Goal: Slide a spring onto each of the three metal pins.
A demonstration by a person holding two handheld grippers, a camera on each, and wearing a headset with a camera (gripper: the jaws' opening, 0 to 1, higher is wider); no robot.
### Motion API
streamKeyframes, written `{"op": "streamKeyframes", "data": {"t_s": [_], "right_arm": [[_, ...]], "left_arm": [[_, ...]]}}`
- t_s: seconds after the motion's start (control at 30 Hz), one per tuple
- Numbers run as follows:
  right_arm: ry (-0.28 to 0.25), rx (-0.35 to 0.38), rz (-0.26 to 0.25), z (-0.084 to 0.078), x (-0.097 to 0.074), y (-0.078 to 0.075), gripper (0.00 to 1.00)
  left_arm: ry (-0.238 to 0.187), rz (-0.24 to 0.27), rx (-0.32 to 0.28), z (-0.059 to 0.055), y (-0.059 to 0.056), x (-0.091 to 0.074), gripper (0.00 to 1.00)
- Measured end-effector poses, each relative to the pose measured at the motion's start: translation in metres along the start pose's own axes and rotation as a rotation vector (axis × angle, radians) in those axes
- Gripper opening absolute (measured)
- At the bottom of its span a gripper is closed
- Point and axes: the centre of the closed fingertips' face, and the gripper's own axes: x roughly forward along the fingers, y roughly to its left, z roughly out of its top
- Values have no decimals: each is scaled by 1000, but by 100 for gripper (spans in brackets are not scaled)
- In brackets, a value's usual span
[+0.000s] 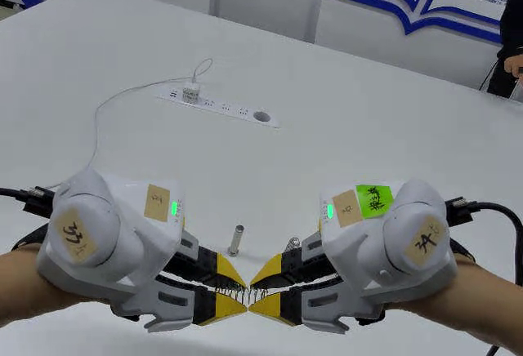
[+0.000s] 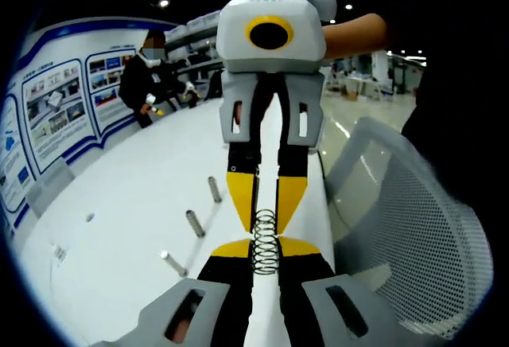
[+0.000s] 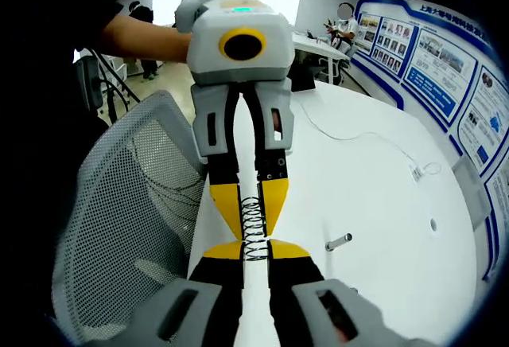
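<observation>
A small steel spring [image 1: 248, 295] stretches level between my two grippers, whose yellow tips meet near the table's front edge. My left gripper [image 1: 240, 294] is shut on its left end, and my right gripper [image 1: 257, 294] on the right end. In the left gripper view, the spring [image 2: 266, 243] runs from my own tips [image 2: 266, 253] to the right gripper [image 2: 266, 202]. The right gripper view shows the spring [image 3: 253, 231] the same way. Just behind the tips stands a metal pin [image 1: 236, 240], bare. Three bare upright pins [image 2: 195, 223] form a row on the white table.
A white power strip [image 1: 216, 104] with a plug and thin cable lies mid-table. A grey chair [image 1: 265, 1] stands at the far edge, and a mesh chair [image 2: 413, 228] is close by my grippers. A person [image 2: 147, 76] stands by the wall posters.
</observation>
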Motion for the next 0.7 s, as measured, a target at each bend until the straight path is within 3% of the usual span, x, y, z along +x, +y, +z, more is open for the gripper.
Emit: {"op": "streamKeyframes", "data": {"t_s": [0.13,0.23,0.47,0.7], "right_arm": [[-6,-8,-17,0,3,-3,12],[26,-18,-33,-8,4,-8,14],[-35,22,-20,-1,-1,-2,11],[-85,63,-18,5,-9,-1,11]], "left_arm": [[0,11,10,-1,3,-3,10],[-12,19,9,3,4,-5,10],[-14,15,20,4,2,-8,10],[13,21,64,5,-1,-5,10]]}}
